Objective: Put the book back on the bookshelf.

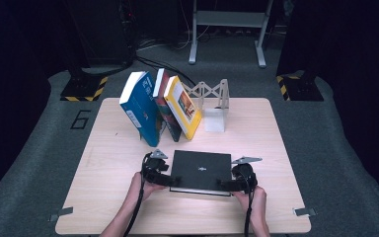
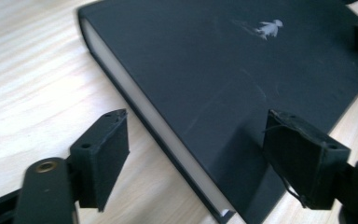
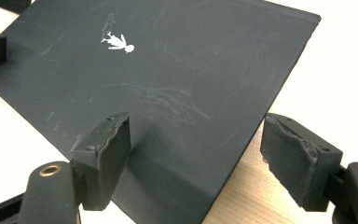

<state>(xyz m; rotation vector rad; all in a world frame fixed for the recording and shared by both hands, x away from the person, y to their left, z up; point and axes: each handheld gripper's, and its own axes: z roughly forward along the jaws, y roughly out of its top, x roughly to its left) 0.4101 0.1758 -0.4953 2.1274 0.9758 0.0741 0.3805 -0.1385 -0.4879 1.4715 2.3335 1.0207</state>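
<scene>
A black hardcover book [image 1: 201, 170] with a small white figure on its cover lies flat near the front of the wooden table [image 1: 276, 148]. My left gripper [image 1: 164, 178] is at the book's near left corner. In the left gripper view the gripper [image 2: 196, 126] is open; one jaw hangs over the table beside the page edge and the other over the cover [image 2: 205, 70]. My right gripper [image 1: 229, 184] is at the near right corner. It [image 3: 196, 135] is open too, straddling the edge of the cover [image 3: 168, 70] without pressing on it.
Behind the black book, a blue book [image 1: 140, 108], a dark red book [image 1: 162, 103] and a yellow book [image 1: 183, 106] lean together to the left. A white expanding book rack [image 1: 213, 106] stands to their right. Bare tabletop lies to both sides.
</scene>
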